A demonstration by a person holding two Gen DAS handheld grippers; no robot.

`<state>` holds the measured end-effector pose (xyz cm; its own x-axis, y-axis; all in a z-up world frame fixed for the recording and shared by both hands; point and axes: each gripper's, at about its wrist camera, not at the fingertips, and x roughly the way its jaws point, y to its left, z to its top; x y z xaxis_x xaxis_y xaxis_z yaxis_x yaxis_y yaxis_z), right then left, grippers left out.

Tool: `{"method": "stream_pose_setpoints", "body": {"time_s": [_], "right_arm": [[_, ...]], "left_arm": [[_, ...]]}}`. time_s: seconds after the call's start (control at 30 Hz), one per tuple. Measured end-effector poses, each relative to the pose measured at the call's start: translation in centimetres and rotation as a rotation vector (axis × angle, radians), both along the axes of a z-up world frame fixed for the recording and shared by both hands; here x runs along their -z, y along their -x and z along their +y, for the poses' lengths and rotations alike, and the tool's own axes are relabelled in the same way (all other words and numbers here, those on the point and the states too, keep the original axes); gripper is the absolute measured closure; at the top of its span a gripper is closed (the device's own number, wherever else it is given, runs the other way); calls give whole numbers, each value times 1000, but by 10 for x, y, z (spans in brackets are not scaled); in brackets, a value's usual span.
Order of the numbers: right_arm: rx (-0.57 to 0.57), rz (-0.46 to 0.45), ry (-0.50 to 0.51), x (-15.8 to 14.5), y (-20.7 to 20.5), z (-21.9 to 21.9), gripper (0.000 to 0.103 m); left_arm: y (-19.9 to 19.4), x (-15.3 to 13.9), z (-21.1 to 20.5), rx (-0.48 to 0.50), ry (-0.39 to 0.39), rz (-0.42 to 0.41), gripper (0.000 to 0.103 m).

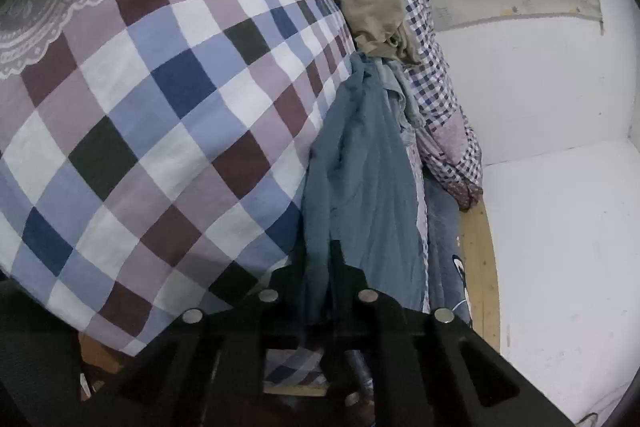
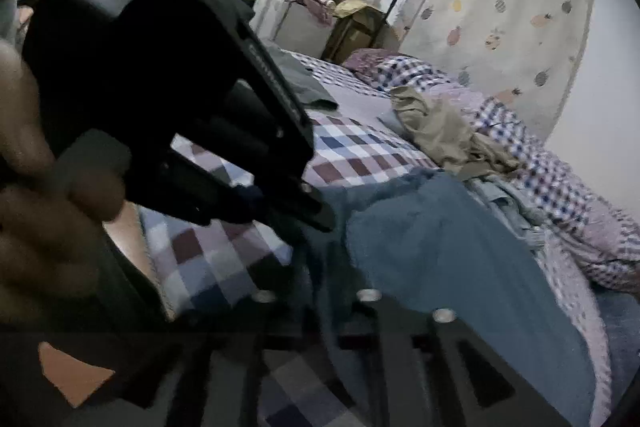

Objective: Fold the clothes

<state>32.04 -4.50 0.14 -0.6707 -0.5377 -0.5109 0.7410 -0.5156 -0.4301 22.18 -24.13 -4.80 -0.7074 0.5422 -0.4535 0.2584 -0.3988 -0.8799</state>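
1. Two hand-held grippers in play. Left hand-held gripper (image 1: 320, 267) pinches a fold of the blue-grey garment (image 1: 360, 167), likely to lift an edge for folding.
2. Right hand-held gripper (image 2: 320, 301) sits blurred at the same cloth; whether its jaws are spread or pinching, I cannot tell.
3. Blue-grey garment lies near, on the bed (image 1: 140, 131), trailing toward its right edge.
4. One hand (image 2: 44, 195) grips the left tool, seen from the right wrist view.
5. One khaki garment (image 1: 372, 7) lies crumpled farther off, unfolded, probably waiting.
6. One small-check quilt (image 1: 436, 87) bunched along the right, by the wall.
7. One pineapple-print curtain (image 2: 504, 27) hangs far right.
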Motion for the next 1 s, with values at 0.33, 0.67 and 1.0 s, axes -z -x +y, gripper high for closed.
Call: {"method": "stream_pose_setpoints", "body": {"time_s": [0.33, 0.67, 1.0], "right_arm": [[81, 127, -74, 10, 9, -12, 32], [113, 94, -93, -1, 50, -26, 60], [72, -53, -5, -27, 68, -13, 99]], "left_arm": [[1, -14, 0, 37, -89, 124, 99], [11, -29, 1, 84, -157, 209, 99], [38, -34, -21, 45, -137, 187, 39]]}}
